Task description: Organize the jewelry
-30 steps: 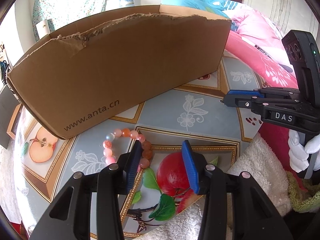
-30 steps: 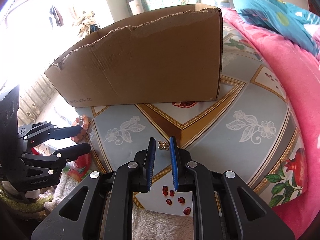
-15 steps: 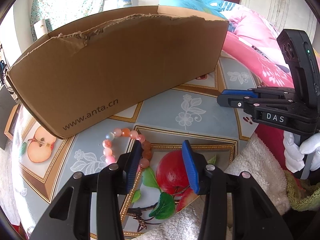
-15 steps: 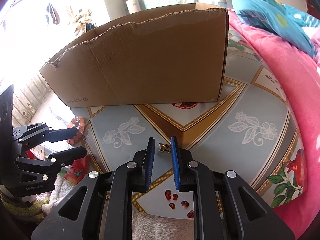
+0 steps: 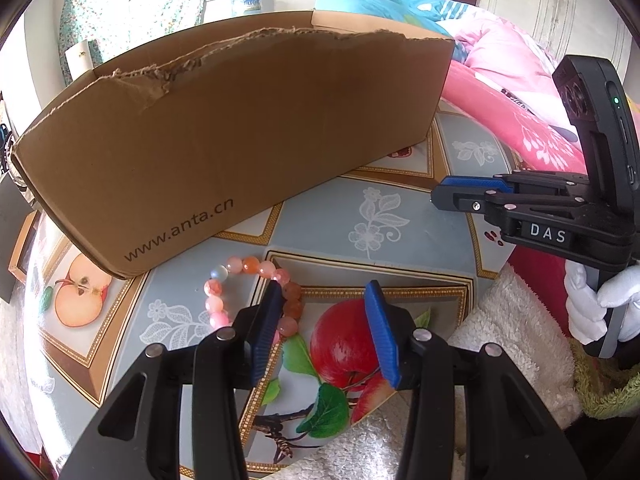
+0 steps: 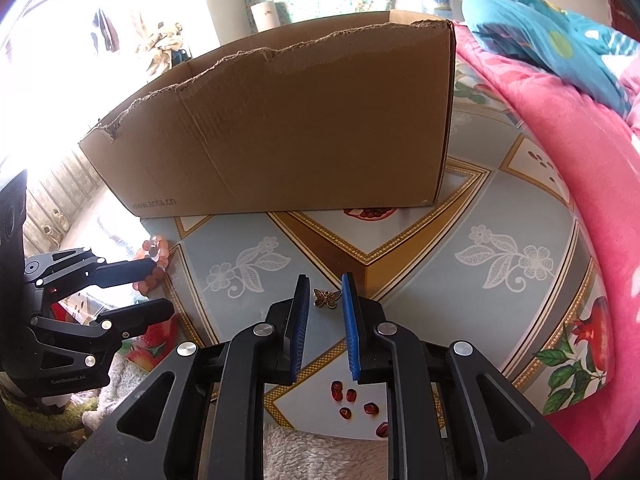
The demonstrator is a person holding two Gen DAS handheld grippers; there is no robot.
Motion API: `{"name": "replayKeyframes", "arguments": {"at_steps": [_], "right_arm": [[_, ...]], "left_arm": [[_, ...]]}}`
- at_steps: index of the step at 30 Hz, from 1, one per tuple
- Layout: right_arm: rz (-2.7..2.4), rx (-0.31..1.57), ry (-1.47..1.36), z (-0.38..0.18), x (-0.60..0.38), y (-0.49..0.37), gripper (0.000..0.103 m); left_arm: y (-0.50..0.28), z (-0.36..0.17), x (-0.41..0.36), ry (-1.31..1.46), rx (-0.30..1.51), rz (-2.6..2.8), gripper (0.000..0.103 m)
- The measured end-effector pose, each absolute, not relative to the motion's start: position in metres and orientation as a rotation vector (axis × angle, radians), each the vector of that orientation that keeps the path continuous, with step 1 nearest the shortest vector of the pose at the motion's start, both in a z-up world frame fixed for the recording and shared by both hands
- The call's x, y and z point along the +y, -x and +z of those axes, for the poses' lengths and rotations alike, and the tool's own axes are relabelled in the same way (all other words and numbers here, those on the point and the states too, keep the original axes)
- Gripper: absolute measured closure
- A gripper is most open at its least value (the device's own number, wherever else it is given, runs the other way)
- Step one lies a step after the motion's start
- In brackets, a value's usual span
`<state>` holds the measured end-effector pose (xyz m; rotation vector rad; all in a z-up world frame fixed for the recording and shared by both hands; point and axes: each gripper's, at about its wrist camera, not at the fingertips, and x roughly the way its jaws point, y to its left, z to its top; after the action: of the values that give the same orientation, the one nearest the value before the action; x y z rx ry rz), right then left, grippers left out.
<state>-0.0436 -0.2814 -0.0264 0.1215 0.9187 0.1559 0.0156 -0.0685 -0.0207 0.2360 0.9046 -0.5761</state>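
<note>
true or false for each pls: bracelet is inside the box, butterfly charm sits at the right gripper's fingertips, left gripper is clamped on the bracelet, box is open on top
1. The bracelet is inside the box. False: it lies on the table in front of it.
2. The charm sits at the right gripper's fingertips. True.
3. The left gripper is clamped on the bracelet. False: its jaws are open, one finger over the beads.
4. The box is open on top. True.
</note>
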Motion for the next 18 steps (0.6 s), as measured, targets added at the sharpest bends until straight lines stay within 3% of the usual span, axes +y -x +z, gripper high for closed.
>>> {"name": "replayKeyframes", "arguments": {"at_steps": [18], "right_arm": [[0.127, 0.900, -0.004, -0.025, -0.253, 0.050, 0.086]], "left_arm": [[-0.014, -0.021, -0.070, -0.243, 0.904, -0.579, 0.060]]}}
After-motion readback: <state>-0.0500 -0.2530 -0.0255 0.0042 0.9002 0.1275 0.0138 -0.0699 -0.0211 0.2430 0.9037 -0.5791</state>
